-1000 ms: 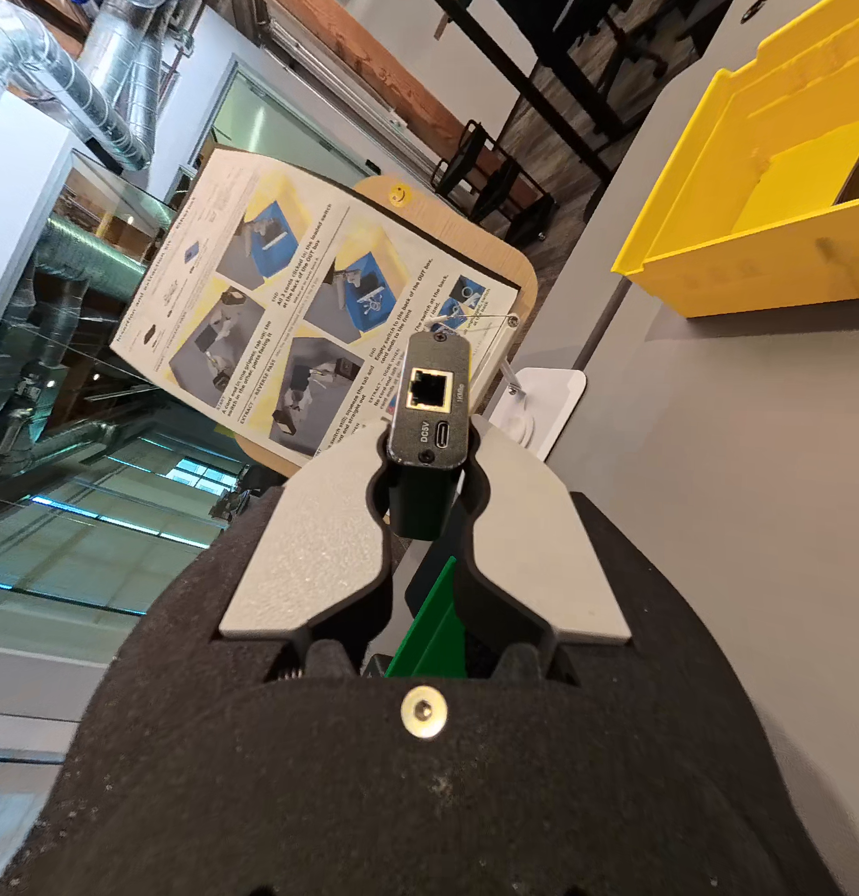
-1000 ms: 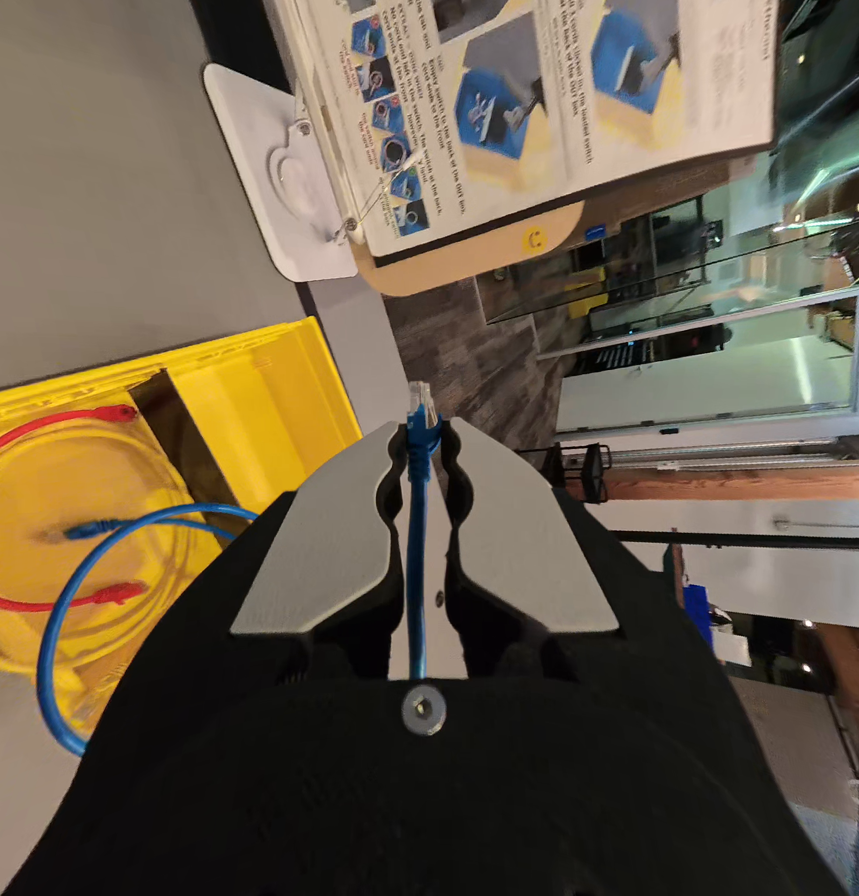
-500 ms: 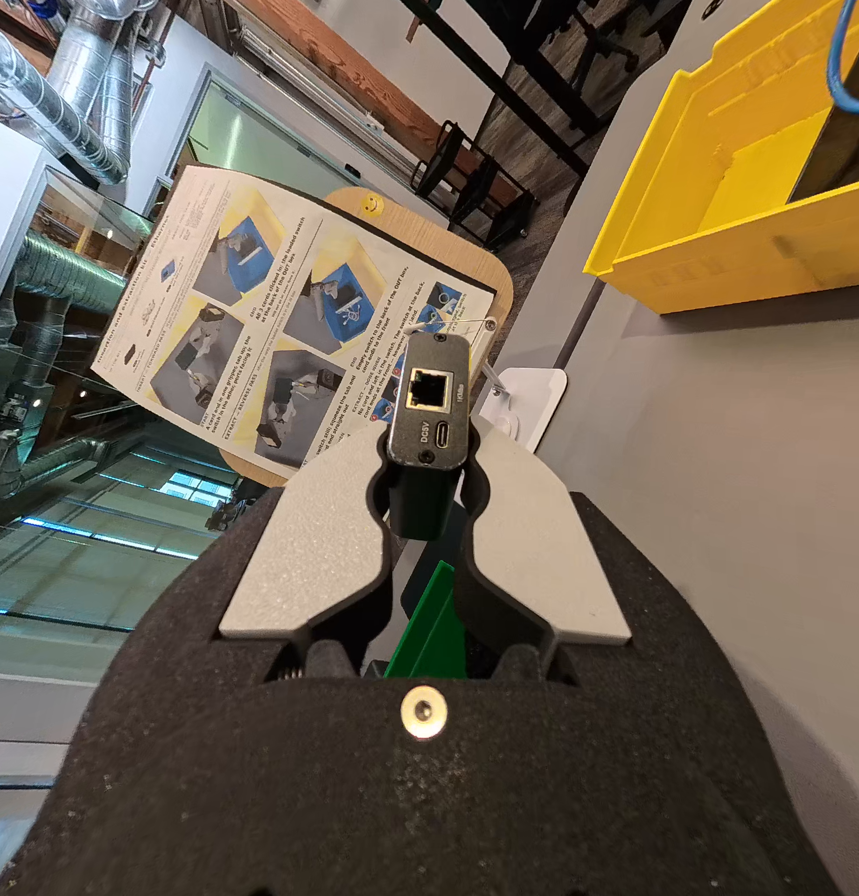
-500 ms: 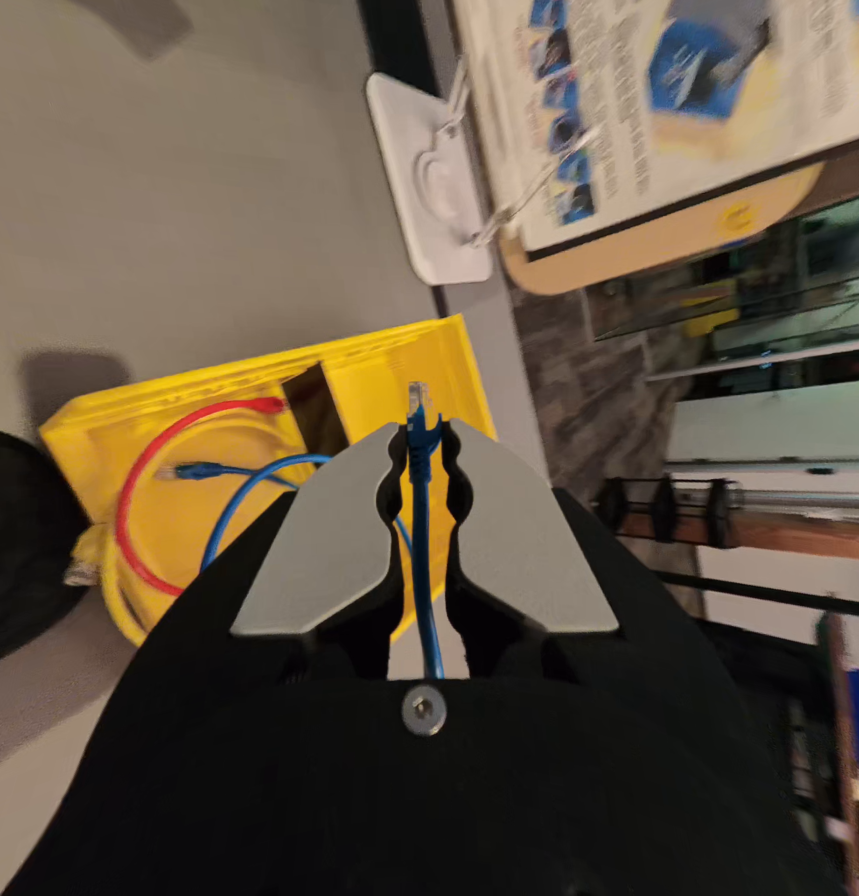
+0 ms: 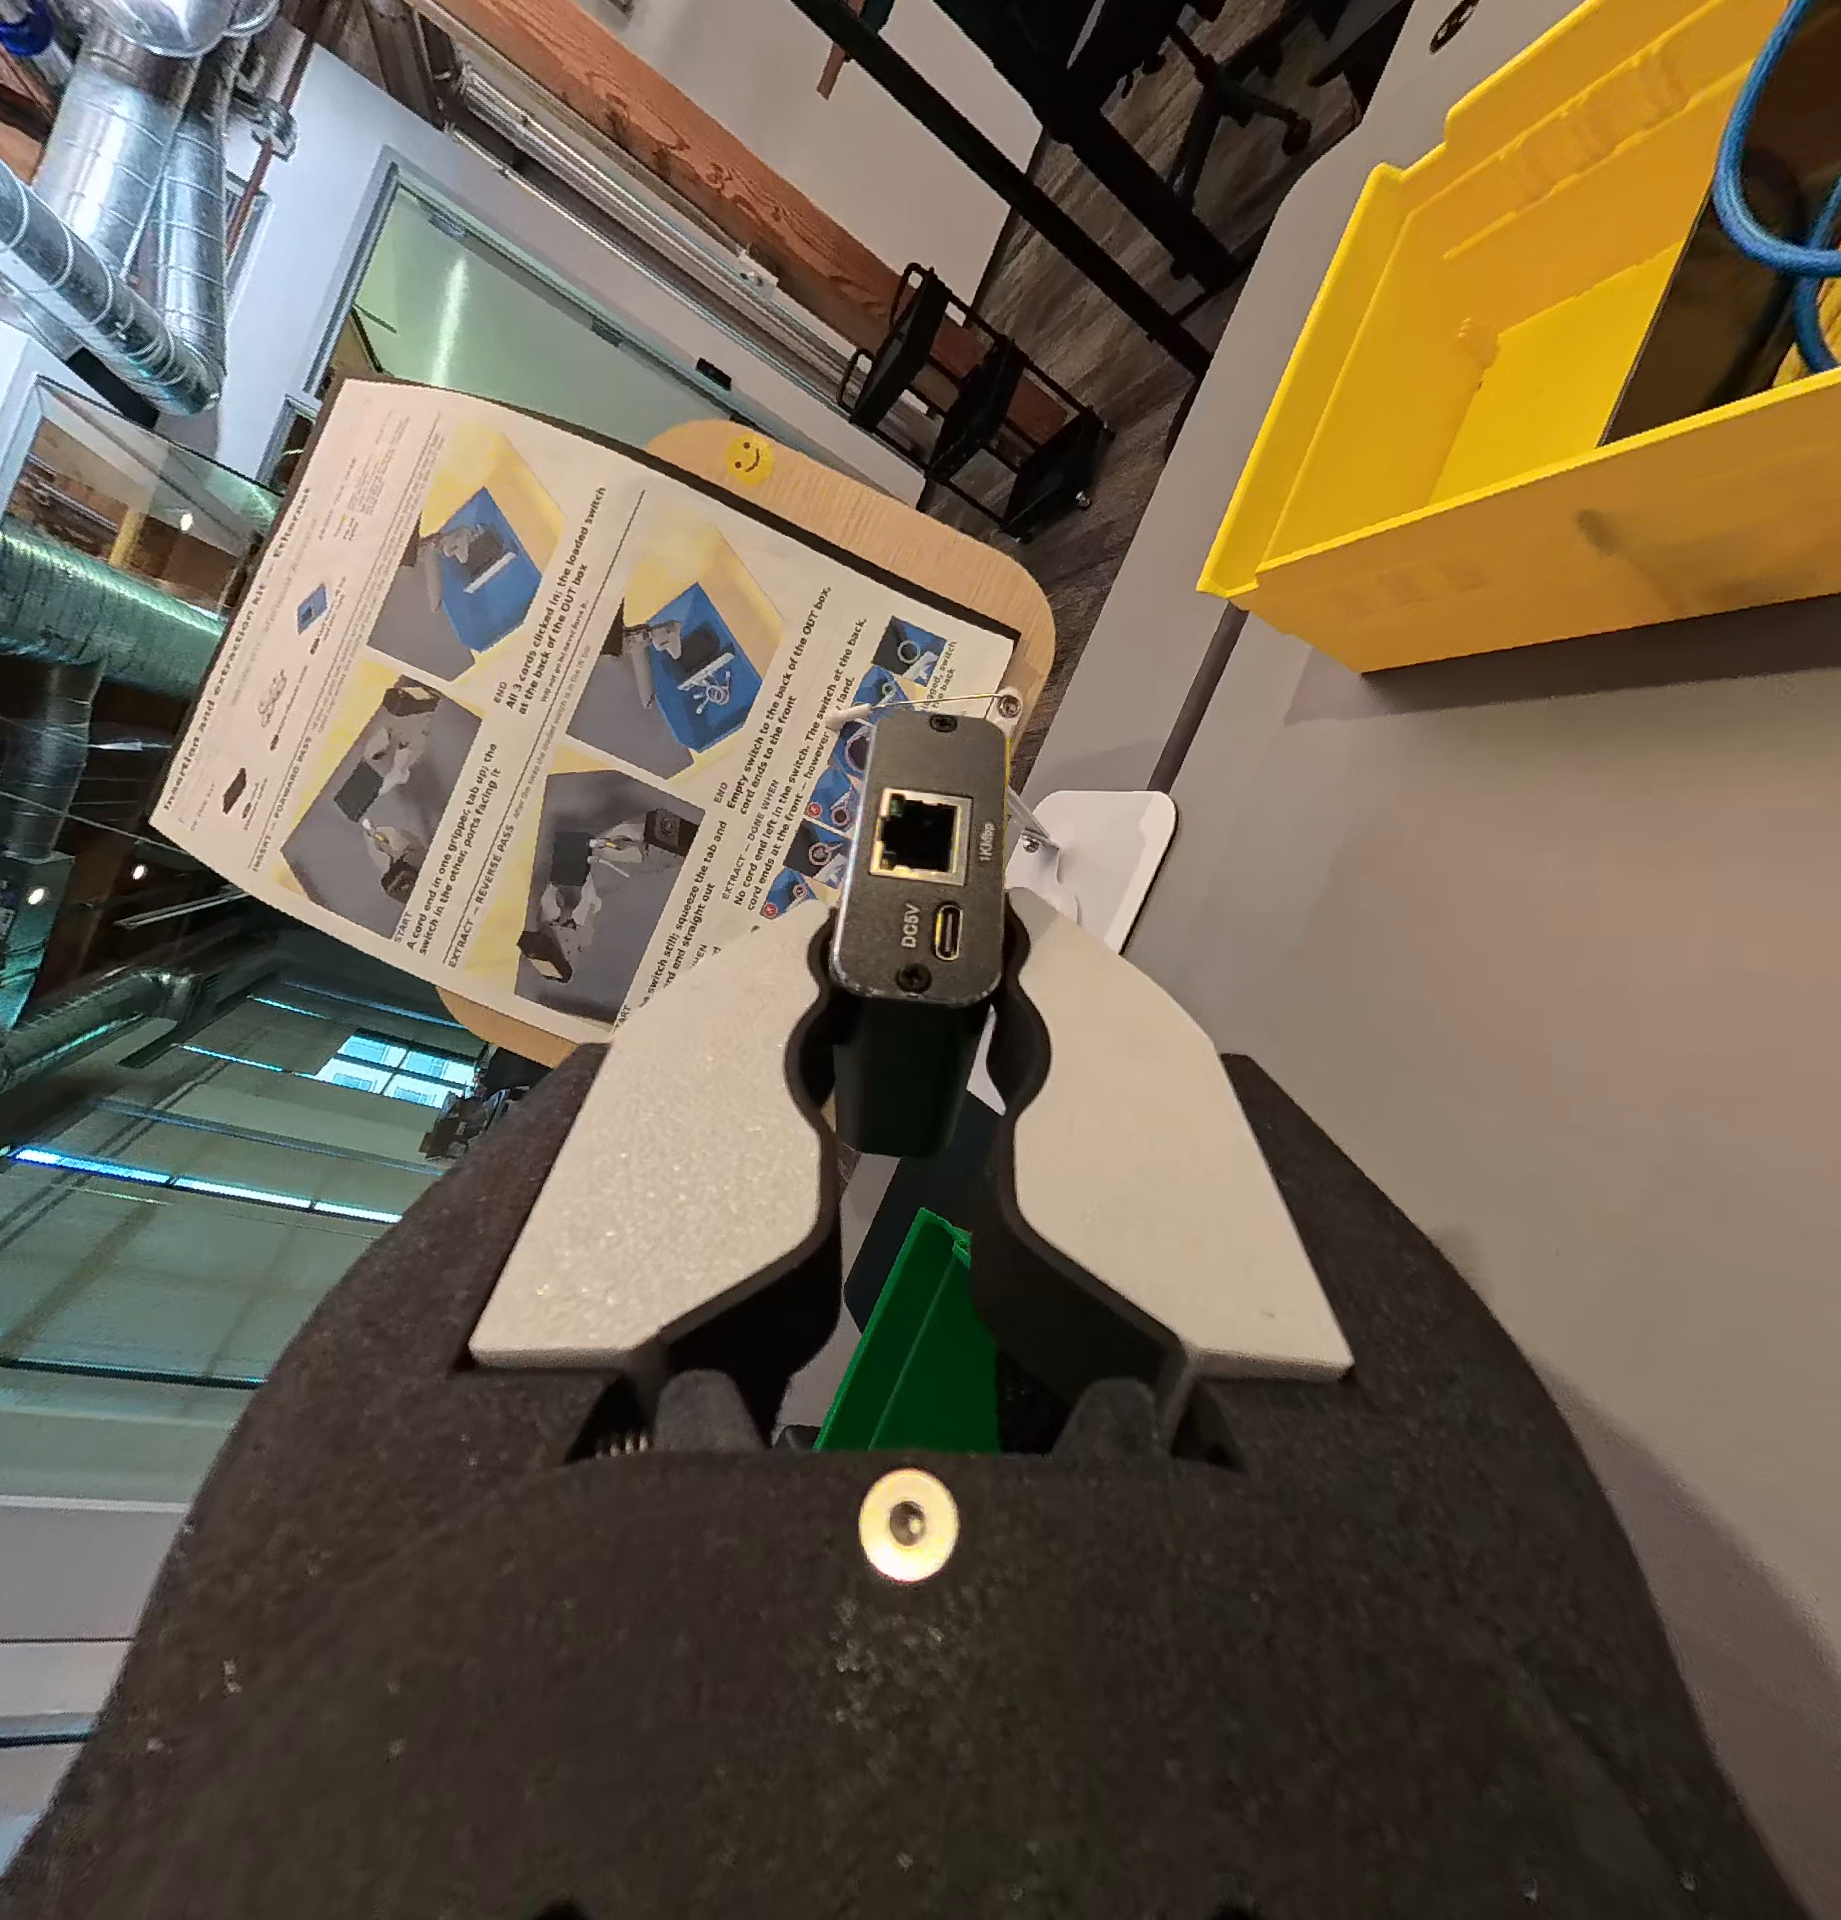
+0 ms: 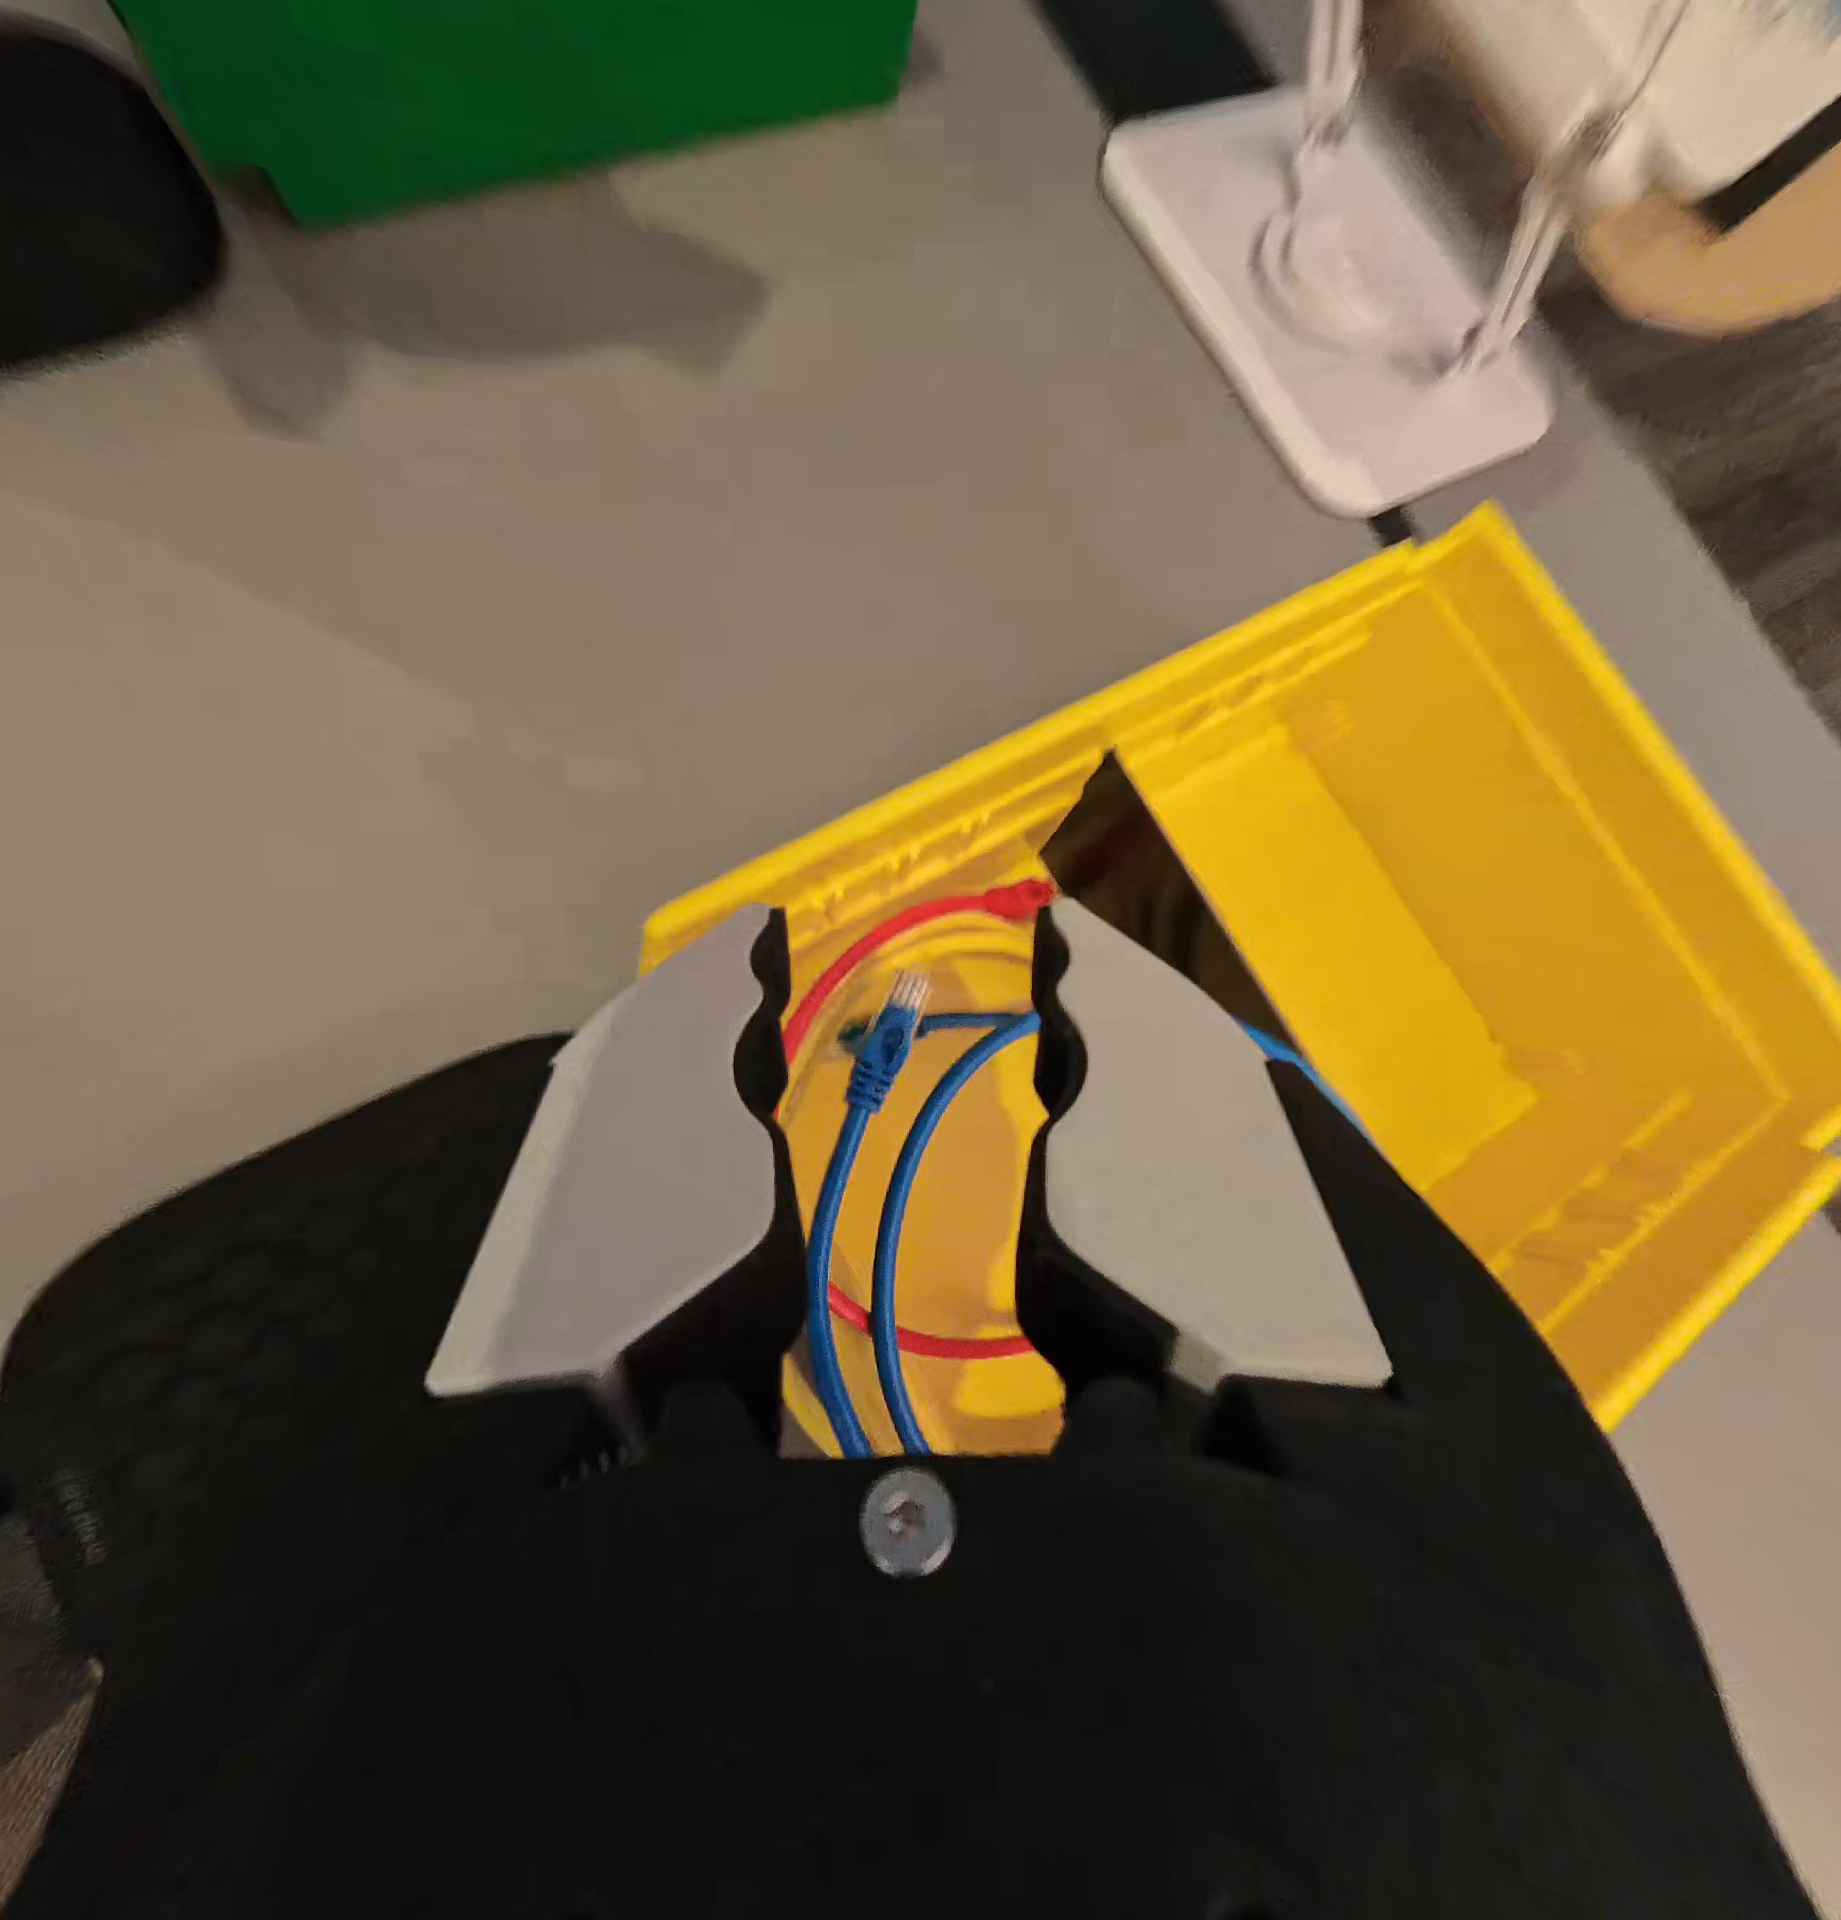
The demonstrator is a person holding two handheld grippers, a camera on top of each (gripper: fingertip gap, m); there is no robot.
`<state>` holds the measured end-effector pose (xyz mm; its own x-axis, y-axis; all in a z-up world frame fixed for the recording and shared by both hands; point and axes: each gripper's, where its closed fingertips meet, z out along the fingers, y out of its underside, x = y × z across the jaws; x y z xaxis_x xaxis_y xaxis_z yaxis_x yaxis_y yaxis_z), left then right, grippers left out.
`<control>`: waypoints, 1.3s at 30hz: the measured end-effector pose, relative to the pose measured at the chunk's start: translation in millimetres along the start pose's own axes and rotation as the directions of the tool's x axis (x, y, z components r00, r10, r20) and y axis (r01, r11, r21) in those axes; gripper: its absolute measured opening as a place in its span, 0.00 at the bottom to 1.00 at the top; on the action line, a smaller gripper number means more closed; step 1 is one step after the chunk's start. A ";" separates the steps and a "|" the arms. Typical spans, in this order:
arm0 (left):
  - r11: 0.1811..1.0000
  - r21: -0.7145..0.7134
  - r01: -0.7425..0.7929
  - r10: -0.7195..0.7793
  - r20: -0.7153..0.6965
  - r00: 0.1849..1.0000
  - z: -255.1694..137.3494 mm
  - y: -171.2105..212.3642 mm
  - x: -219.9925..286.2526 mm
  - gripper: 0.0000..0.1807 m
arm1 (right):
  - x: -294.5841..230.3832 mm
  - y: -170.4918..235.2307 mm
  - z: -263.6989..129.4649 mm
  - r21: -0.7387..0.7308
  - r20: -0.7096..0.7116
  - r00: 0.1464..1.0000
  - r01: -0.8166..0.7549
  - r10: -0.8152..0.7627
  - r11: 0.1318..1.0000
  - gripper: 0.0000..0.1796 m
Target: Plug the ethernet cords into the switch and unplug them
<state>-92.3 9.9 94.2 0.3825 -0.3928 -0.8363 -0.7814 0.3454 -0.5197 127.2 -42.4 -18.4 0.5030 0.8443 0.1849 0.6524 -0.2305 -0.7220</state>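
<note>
On the grey table [image 6: 396, 665]: a yellow bin [image 6: 1518, 935] held the blue cord [image 6: 880, 1049] and red cord [image 6: 895, 930].
Room: ducts, glass walls.
Left gripper [image 5: 918, 935]: clamped on switch [image 5: 921, 862].
Right gripper [image 6: 908, 935]: spread wide, empty, above the bin.

Grey tabletop [image 6: 376, 675] lies bare between green bin [image 6: 521, 94] and yellow bin [image 6: 1518, 935].

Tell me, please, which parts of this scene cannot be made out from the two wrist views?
- Switch, left wrist view: only one end face shows; the left claw hides the body.
- Blue cord, right wrist view: its near stretch runs under the open right claw.
- Yellow bin: its corner is cut by the right edge.
- White stand: motion blur smears it.
</note>
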 end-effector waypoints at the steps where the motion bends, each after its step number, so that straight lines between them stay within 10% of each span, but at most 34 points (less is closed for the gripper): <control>1: 1.000 0.000 -0.001 0.001 -0.002 1.000 0.2 0.0 0.4 0.14 | 3.8 -9.9 -10.1 0.038 -0.021 1.000 0.009 -0.008 0.999 0.25; 7: 0.998 0.058 0.009 -0.006 -0.055 0.998 -1.0 -11.2 10.4 0.14 | 18.1 -63.7 -45.9 0.065 -0.362 0.878 0.360 -0.314 0.931 0.24; 13: 0.952 0.307 -0.004 0.061 -0.178 0.982 -21.0 -52.8 37.9 0.14 | -66.9 -143.5 -22.4 0.089 -0.496 0.547 0.805 -0.675 0.587 0.04; 19: 0.959 0.263 -0.101 0.148 -0.166 0.975 -16.2 -49.9 49.5 0.14 | -81.6 -184.1 -2.9 -0.007 -0.541 0.414 0.868 -0.732 0.496 0.16; 39: 0.958 0.220 -0.184 0.222 -0.163 0.961 -9.4 -53.2 67.7 0.14 | -74.7 -173.7 23.7 -0.105 -0.396 0.459 0.838 -0.795 0.536 0.14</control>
<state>-29.5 -43.1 66.9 0.1144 -0.4398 -0.8908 -0.7101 0.5909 -0.3829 -37.1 -53.9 77.4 -0.0636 0.3793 0.9231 0.8303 0.5333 -0.1620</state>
